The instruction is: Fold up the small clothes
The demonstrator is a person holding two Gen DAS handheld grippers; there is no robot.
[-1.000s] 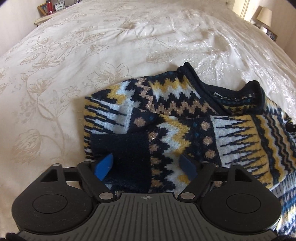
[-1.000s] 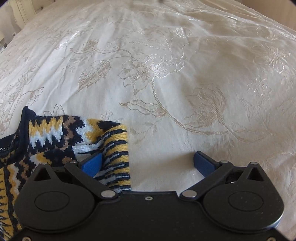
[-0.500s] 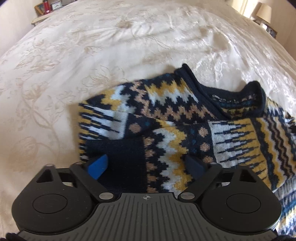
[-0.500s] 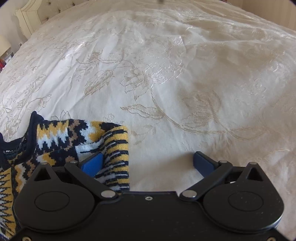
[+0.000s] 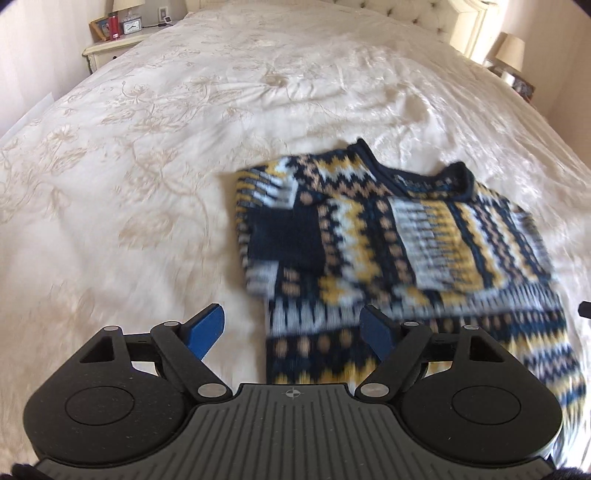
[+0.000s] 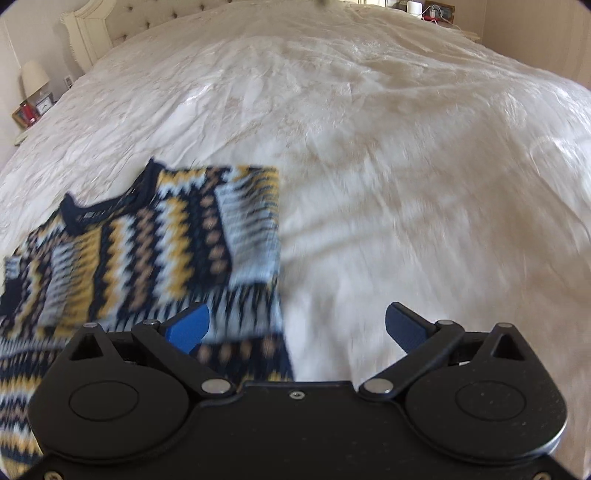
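**Both sleeves in, body fold still to come**

Both tongs hang with jaws spread and nothing between them: the left gripper (image 5: 291, 328) is just above the jumper's lower left corner, and the right gripper (image 6: 297, 326) is over its lower right edge, one blue pad above knit and the other above bare cover.

Largest in view is the bed (image 5: 147, 155), a cream floral spread reaching the tufted headboard (image 6: 122, 22). It lies open on every side of the garment, so there is plenty of room to sweep either way.

The patterned jumper (image 5: 406, 240) lies flat near the foot, collar toward the headboard. Its sleeves appear already folded across the chest, giving a rough rectangle. Judging by that, the task is past halfway. The hem-to-collar fold looks left to do, with some tidying.

Motion blur smears the lower edges, so exactly how the hem lies is unclear.
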